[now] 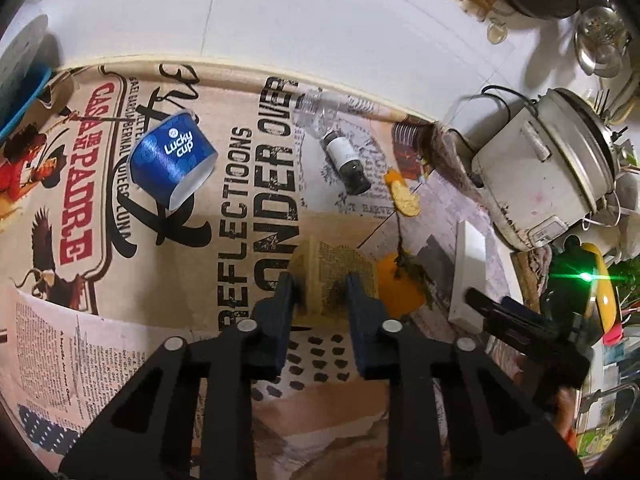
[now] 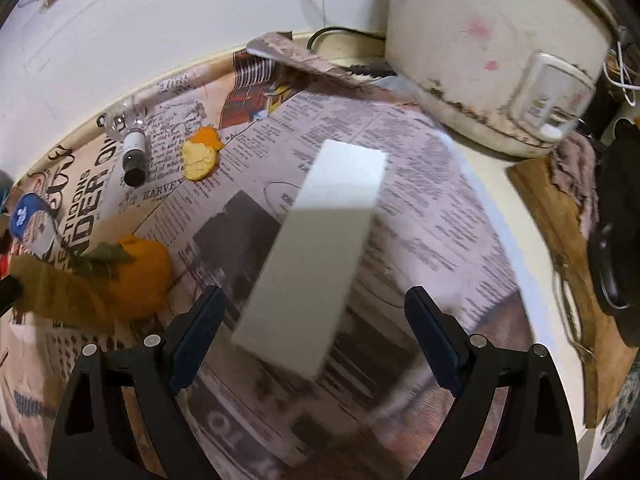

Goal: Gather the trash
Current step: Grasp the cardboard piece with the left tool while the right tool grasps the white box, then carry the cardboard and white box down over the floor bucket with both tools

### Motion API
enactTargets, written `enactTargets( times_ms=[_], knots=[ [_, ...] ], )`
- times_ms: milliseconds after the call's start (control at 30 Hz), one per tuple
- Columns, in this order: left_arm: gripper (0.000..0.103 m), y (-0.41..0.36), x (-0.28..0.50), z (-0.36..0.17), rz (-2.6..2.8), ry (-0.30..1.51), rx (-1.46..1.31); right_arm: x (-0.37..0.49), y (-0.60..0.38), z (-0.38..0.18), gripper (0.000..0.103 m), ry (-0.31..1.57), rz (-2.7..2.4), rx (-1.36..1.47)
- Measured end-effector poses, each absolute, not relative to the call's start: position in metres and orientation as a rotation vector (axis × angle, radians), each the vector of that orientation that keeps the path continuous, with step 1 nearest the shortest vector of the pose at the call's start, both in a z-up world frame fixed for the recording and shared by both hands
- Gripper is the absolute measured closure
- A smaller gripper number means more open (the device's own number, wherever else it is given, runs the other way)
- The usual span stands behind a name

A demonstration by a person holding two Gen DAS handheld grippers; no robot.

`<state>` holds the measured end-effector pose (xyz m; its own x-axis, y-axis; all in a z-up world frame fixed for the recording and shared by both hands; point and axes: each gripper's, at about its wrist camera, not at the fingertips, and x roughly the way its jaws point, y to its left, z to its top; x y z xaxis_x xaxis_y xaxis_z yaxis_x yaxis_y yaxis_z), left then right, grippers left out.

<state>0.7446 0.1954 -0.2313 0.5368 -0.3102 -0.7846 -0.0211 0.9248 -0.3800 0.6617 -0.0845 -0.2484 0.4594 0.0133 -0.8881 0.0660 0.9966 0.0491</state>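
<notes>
Warm indoor light is falling from above, leaving the white wall (image 1: 320, 20) bright and casting soft shadows beside the rice cooker (image 1: 552, 160) and the blue paper cup (image 1: 172, 160). A green lens flare (image 1: 586, 277) is glaring at the left wrist view's right edge. Fisheye distortion is bending both views, with dark vignetting in the corners. In the right wrist view, motion blur is smearing the white box (image 2: 316, 252) and the newsprint around it.

A white wall (image 1: 320, 12) rises at the far side. A counter spread with printed newspaper (image 1: 248, 184) runs below it. At the right stands a stained rice cooker (image 1: 548, 164), with metal pots (image 1: 600, 36) farther back.
</notes>
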Motion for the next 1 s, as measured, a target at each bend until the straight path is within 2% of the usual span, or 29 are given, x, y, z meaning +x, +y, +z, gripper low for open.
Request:
enactTargets(
  times_ms=[267, 300, 367, 433, 467, 700, 1000],
  knots=[
    [0.087, 0.187, 0.736, -0.218, -0.190, 0.978, -0.313, 0.671, -0.062, -0.275, 0.017, 1.115, -0.098, -0.015],
    [0.088, 0.185, 0.734, -0.216, -0.192, 0.974, -0.309, 0.668, -0.064, -0.275, 0.020, 1.109, -0.099, -0.015],
    [0.089, 0.182, 0.731, -0.212, -0.192, 0.966, -0.300, 0.674, -0.064, -0.279, 0.038, 1.111, -0.088, -0.013],
    [0.089, 0.178, 0.729, -0.207, -0.186, 0.951, -0.286, 0.673, -0.069, -0.279, 0.050, 1.108, -0.063, 0.012],
    [0.089, 0.176, 0.728, -0.204, -0.184, 0.943, -0.280, 0.673, -0.071, -0.278, 0.052, 1.109, -0.064, 0.012],
    [0.090, 0.169, 0.718, -0.180, -0.134, 0.890, -0.268, 0.653, -0.084, -0.260, 0.055, 1.065, 0.013, 0.025],
    [0.090, 0.147, 0.663, -0.139, 0.046, 0.748, -0.259, 0.604, -0.112, -0.196, 0.055, 0.945, 0.210, 0.031]
  ],
)
